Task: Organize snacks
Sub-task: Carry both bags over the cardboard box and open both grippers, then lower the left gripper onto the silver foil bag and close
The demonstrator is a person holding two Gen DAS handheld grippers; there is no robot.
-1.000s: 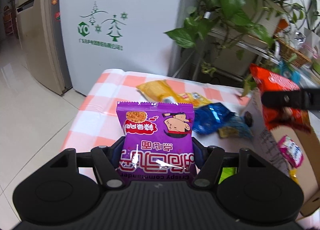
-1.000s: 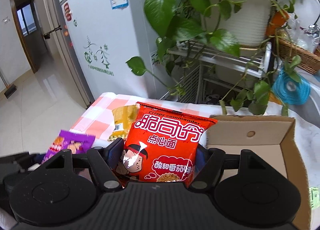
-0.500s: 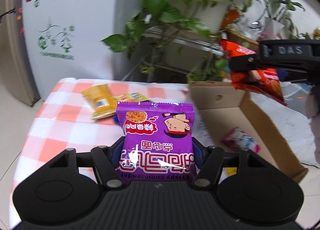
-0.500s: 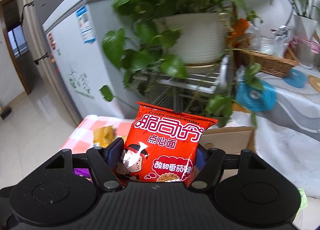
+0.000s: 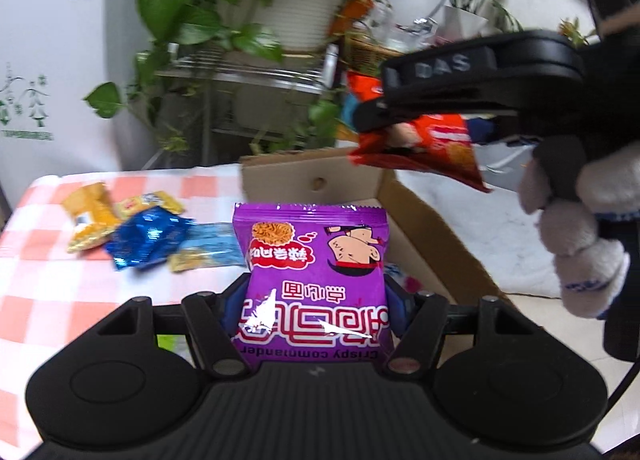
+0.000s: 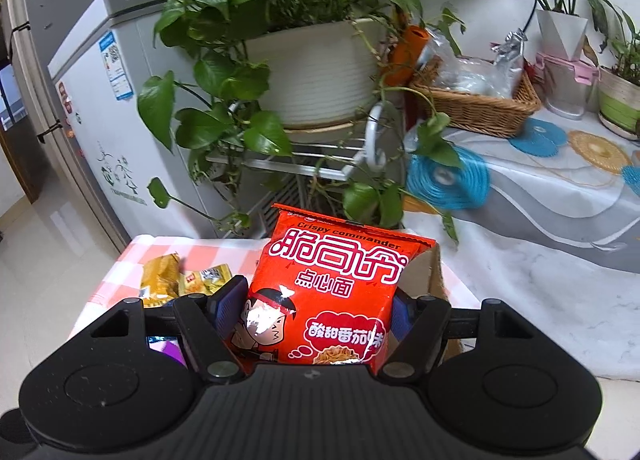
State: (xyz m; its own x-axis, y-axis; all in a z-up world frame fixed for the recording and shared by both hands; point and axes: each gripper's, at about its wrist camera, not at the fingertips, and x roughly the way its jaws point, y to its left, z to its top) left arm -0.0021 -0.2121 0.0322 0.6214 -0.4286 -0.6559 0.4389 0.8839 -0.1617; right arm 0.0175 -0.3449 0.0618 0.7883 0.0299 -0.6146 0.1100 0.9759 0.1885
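"Crispy commander" packets [image 5: 316,280] (purple, red)

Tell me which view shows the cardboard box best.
The left wrist view: the cardboard box shows its back wall, right wall and part of the inside, behind the purple packet. The right wrist view shows only a corner beside the red packet.

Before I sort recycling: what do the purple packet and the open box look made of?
Purple packet: thin glossy plastic film, judging by its bright glare patches and crimped, serrated top seal. Box: brown corrugated cardboard with a matte finish, going by its dull raw-paper walls and punched hole; the fluting itself isn't clearly visible.
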